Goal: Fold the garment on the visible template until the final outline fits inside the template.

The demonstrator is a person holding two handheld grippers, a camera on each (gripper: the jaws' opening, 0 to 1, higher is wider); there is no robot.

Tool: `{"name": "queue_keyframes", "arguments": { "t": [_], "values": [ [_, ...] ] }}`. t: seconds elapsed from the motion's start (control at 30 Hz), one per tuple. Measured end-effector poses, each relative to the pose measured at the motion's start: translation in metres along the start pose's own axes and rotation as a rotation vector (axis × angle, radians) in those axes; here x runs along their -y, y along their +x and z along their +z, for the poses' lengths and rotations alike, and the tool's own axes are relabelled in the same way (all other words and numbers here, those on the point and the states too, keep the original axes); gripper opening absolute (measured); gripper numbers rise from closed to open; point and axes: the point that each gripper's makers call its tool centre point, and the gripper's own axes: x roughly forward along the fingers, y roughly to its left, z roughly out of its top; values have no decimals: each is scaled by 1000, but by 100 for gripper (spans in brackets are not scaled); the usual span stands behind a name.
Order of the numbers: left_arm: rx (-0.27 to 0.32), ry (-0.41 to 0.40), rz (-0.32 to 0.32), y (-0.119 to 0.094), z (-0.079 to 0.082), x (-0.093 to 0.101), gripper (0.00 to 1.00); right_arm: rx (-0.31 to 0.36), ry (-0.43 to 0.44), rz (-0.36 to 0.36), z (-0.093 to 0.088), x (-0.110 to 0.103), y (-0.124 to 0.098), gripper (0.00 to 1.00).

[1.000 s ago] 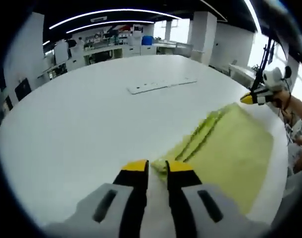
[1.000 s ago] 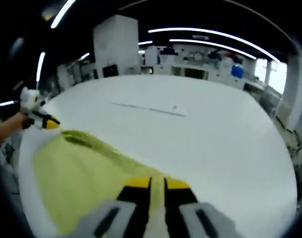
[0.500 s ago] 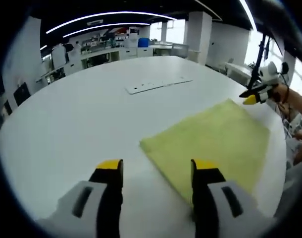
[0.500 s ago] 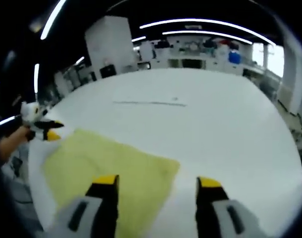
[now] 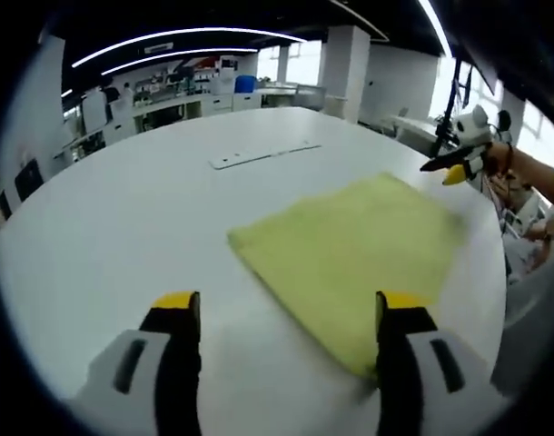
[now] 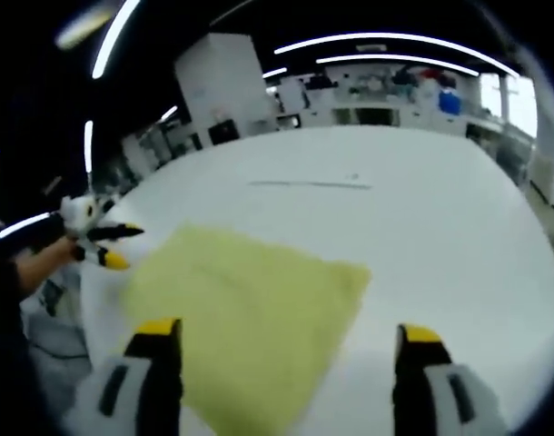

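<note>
Yellow garment (image 5: 350, 254) flat between both wide-spread claws, white table (image 5: 123, 218)

The yellow garment (image 5: 350, 259) looks like soft matt cloth, lying on a smooth, faintly glossy white table (image 5: 123, 227).

Garment (image 6: 245, 318) near edge cut off behind right tool (image 6: 286, 350); bkgd shelves blurred

Table (image 5: 123, 209): large, white, round-edged, centre of frame | Ceiling lights (image 5: 168, 36): long curved strips, top | Pillar (image 5: 345, 59): white, upper right | Windows (image 5: 459, 86): bright, right | Shelves (image 6: 377, 86): cluttered, far wall, upper frame
</note>
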Motion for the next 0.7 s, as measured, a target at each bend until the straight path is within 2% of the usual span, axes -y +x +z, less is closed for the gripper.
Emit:
{"name": "queue_keyframes", "arguments": {
  "t": [0.2, 0.4, 0.63, 0.7],
  "values": [
    [5, 23, -25, -12, -12, 17, 80, -30, -7, 48, -23, -14, -14, 99],
    [-20, 22, -41, -20, -28, 34, 78, -63, -35, 56, -46, -24, -24, 97],
    [-7, 42, -15, -25, -35, 48, 63, -64, -62, 37, -65, -31, -31, 87],
    [-5, 37, -10, -25, -37, 46, 57, -65, -70, 35, -69, -35, -32, 85]
  ]
}}
